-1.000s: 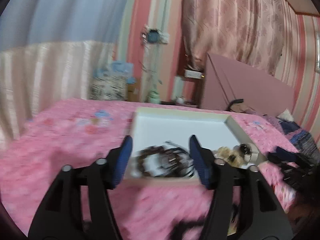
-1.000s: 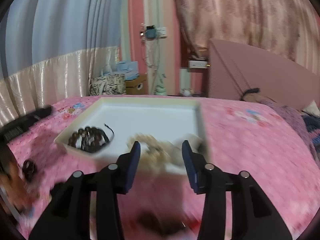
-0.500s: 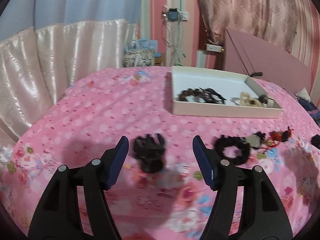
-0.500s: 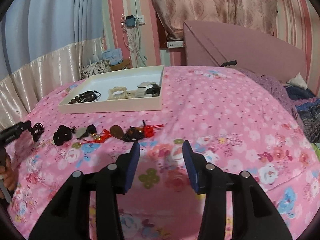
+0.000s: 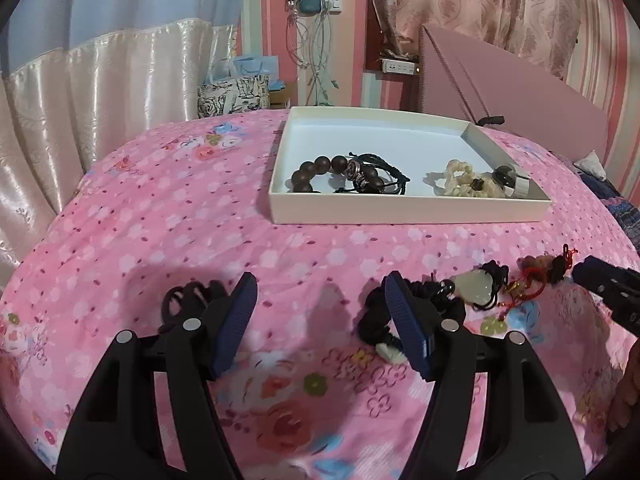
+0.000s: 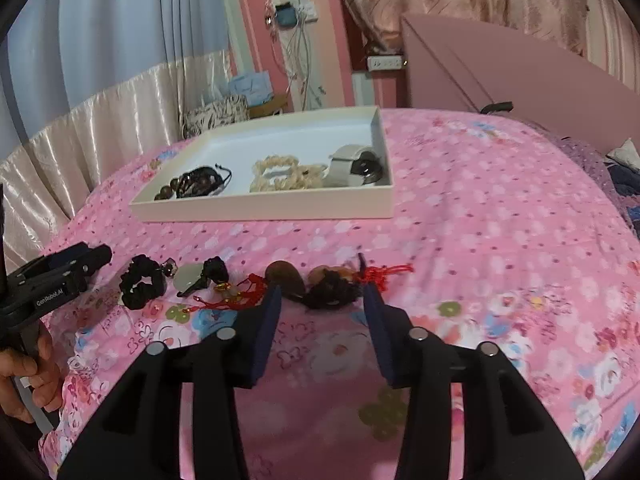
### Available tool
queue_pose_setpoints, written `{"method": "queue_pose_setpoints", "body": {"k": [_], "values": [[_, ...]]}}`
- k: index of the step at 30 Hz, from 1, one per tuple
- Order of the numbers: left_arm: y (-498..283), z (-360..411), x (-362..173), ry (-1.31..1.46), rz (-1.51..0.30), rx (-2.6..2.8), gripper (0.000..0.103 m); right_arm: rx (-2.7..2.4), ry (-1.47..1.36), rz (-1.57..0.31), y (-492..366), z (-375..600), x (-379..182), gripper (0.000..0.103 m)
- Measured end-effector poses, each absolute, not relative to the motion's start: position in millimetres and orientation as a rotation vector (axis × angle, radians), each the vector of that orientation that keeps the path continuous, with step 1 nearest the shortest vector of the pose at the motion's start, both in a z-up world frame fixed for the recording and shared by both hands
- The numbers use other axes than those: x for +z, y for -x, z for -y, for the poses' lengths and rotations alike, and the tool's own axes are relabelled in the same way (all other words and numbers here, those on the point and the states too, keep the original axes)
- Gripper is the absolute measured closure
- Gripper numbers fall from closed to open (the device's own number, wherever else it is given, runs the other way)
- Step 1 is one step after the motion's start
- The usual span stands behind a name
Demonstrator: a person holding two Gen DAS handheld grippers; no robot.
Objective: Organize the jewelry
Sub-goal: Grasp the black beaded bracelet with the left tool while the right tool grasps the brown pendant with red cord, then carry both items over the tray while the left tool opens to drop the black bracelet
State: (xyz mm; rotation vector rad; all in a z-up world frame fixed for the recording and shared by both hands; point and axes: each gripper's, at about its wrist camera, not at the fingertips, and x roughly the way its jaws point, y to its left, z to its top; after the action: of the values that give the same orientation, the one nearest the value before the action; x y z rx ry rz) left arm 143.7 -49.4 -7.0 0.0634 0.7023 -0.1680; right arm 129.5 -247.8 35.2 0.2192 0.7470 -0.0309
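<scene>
A white tray [image 5: 400,210] [image 6: 256,210] lies on the pink floral bedspread. It holds a brown bead bracelet [image 5: 316,170], a cream bracelet [image 5: 460,178] and a watch [image 6: 356,164]. In front of it lies a row of loose pieces: a black hair tie [image 5: 188,300], a black scrunchie [image 6: 142,282], a pale jade pendant [image 5: 474,286] [image 6: 190,276], red-corded brown pendants [image 6: 284,278] and a dark tassel [image 6: 330,292]. My left gripper [image 5: 318,292] is open and empty between the hair tie and the scrunchie. My right gripper [image 6: 322,302] is open and empty around the tassel.
A patterned bag [image 5: 232,94] and hanging cables [image 5: 312,40] stand beyond the bed. A pink headboard [image 5: 500,88] is at the back right. Satin curtains [image 5: 80,92] hang on the left. The bedspread [image 6: 500,220] stretches to the right.
Both grippers have drawn back from the tray and come down toward the loose row on the bedspread. The right gripper has closed in on the tassel. Both stayed open.
</scene>
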Motion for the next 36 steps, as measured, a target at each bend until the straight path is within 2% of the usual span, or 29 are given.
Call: {"method": "queue_pose_setpoints", "body": {"k": [14,15,22,30,32,35,36], "values": [[-157.1,52.1,-21.1,-0.05,-0.781,-0.2,0.038,-0.054,-0.225,-0.855,-163.3,250.1,18.4,0.07],[-158.2,53.4,-22.3,-0.054,-0.79,-0.204,0.04,-0.072,-0.21,-0.861,-164.1,248.5,18.0,0.074],[-160.2,60.1,-27.7,-0.07,-0.824,-0.251,0.064,-0.09,-0.212,-0.834,-158.2,250.7,21.3,0.08],[-155.0,75.0,-30.7,-0.132,-0.845,-0.355,0.065,-0.064,-0.217,-0.779,-133.6,245.1,29.6,0.08],[-158.4,77.8,-34.4,-0.144,-0.871,-0.34,0.069,-0.062,-0.225,-0.778,-130.0,245.1,29.4,0.08],[-158.3,77.8,-34.7,-0.145,-0.868,-0.33,0.084,-0.07,-0.239,-0.769,-127.4,248.5,29.7,0.08],[-158.1,77.3,-34.4,-0.143,-0.866,-0.326,0.093,-0.072,-0.243,-0.765,-126.8,249.2,30.0,0.08]]}}
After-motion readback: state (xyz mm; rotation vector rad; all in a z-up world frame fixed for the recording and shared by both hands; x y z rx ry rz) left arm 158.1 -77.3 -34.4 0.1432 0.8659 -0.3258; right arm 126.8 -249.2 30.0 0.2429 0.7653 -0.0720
